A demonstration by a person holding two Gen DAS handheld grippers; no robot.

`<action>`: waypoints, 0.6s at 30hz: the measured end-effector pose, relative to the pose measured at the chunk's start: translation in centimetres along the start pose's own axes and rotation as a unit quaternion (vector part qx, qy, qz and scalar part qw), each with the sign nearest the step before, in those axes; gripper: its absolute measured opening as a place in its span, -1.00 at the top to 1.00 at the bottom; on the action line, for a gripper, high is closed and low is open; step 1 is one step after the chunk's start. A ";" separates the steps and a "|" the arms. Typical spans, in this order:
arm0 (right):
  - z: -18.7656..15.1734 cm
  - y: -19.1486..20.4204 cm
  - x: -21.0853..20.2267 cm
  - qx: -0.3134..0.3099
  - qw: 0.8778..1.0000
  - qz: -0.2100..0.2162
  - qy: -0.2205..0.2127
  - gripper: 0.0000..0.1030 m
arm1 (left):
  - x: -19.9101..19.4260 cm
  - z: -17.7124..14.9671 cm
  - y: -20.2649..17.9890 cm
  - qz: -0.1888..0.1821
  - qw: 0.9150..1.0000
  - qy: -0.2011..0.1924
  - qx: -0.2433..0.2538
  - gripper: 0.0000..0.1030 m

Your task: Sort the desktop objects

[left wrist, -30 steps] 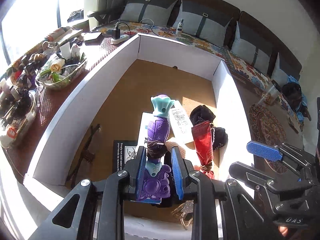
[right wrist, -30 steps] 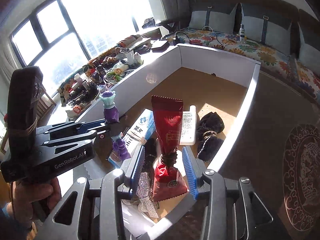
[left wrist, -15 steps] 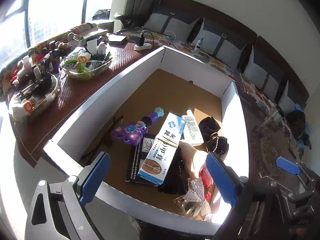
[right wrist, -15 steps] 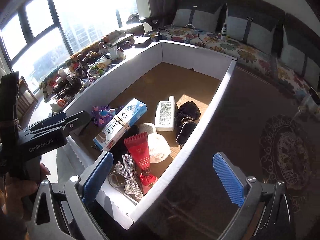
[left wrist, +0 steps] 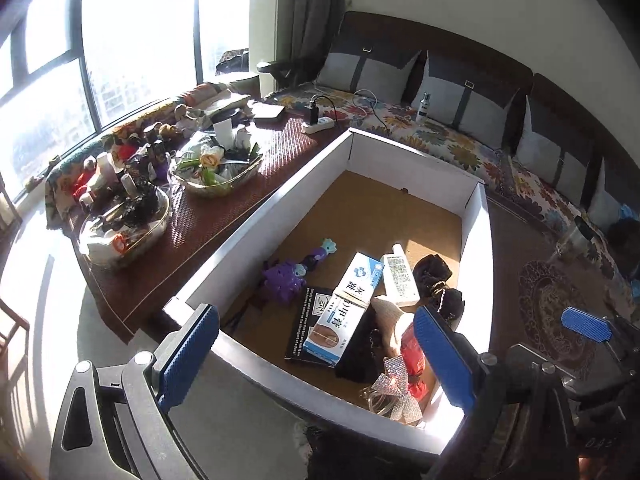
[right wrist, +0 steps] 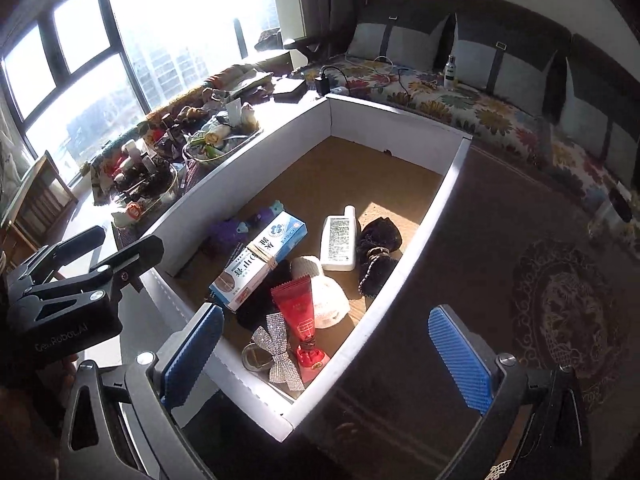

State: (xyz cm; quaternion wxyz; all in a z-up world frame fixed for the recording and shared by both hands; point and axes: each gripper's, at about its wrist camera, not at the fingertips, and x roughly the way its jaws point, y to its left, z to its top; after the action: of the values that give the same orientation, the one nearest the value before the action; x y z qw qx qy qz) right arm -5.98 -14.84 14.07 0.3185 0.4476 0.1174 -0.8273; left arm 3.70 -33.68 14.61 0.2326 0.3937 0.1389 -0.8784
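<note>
A white cardboard box [left wrist: 256, 216] with a brown floor holds the sorted things. In it lie a purple toy [left wrist: 286, 280], a blue-and-white toothpaste carton [left wrist: 346, 308], a white bottle [left wrist: 400, 280], a red tube [right wrist: 298, 312], a silver bow [right wrist: 278, 346] and a black pouch [right wrist: 376, 248]. My left gripper [left wrist: 316, 314] hangs open above the box's near rim, holding nothing. My right gripper [right wrist: 326, 312] is also above the near corner, its jaws still opening and nothing between them. The red tube rests below it on the box floor.
Two glass bowls [left wrist: 216, 168] full of small clutter stand on the brown table left of the box. A power strip [left wrist: 318, 124] lies behind them. A floral sofa [right wrist: 460, 100] runs along the back. A dark patterned mat [right wrist: 568, 300] lies right of the box.
Both grippers went from shut to wide open. The purple toy and the red tube dropped into the box. Both hands rose and pulled back from it.
</note>
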 end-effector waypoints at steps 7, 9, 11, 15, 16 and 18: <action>0.3 -1.4 -0.2 0.015 1.000 0.002 0.009 -0.99 | 0.0 -1.6 -0.4 0.050 0.999 -0.008 0.020 -0.92; 0.3 -1.2 -0.1 0.011 1.000 -0.002 0.012 -0.99 | 0.3 -1.6 -0.6 0.059 0.998 -0.003 0.026 -0.92; 0.4 -0.8 0.1 0.007 1.000 -0.005 0.014 -0.99 | 0.1 -1.6 -0.7 0.066 0.997 -0.010 0.028 -0.92; 0.6 0.3 0.4 -0.008 1.000 -0.013 0.012 -0.99 | -0.3 -1.5 -0.5 0.070 0.997 -0.021 0.022 -0.92; 0.6 0.6 0.4 -0.012 1.000 -0.015 0.011 -0.99 | -0.4 -1.4 -0.4 0.071 0.997 -0.022 0.022 -0.92; 0.6 1.1 0.5 -0.019 1.000 -0.016 0.011 -0.99 | -0.4 -1.5 -0.4 0.073 0.997 -0.023 0.023 -0.92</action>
State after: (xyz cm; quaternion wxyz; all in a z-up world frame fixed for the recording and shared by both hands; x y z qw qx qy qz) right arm -5.92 -16.17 14.14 0.3121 0.4484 0.1442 -0.8251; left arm 4.63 -32.61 13.97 0.2899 0.3878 0.0838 -0.8709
